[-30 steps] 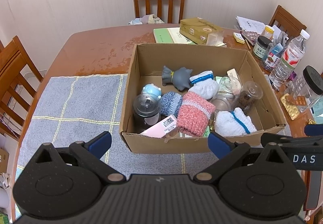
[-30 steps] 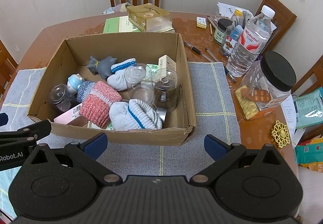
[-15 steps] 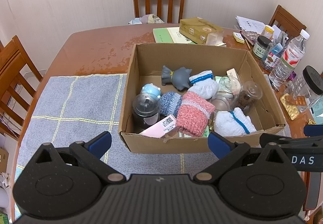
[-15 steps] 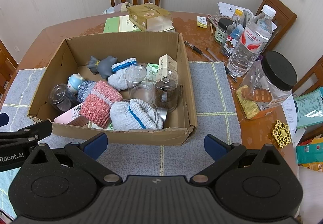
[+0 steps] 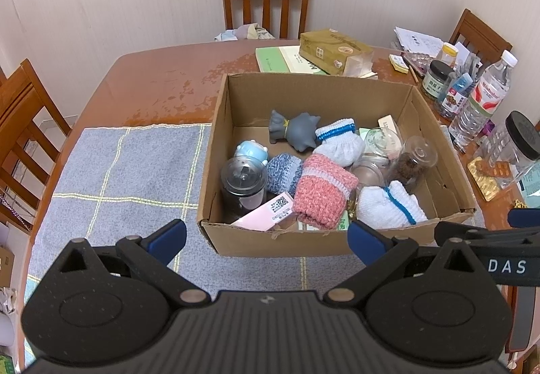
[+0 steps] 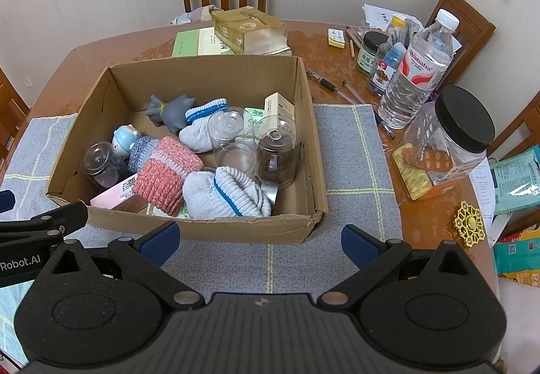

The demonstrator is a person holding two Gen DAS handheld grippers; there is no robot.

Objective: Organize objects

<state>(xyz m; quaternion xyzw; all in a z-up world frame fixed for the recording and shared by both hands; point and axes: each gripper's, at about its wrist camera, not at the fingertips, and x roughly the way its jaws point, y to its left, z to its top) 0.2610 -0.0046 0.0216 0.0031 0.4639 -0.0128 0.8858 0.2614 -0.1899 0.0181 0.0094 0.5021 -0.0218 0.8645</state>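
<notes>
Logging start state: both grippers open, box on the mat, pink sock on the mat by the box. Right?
One error: the pink sock lies inside the box, not on the mat. Both wrist views show it among the other items. The left gripper and right gripper are open, holding nothing.

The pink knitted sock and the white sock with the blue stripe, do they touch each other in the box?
Touching. In the right wrist view the pink knitted sock presses against the white sock with the blue stripe, no gap between them.
</notes>
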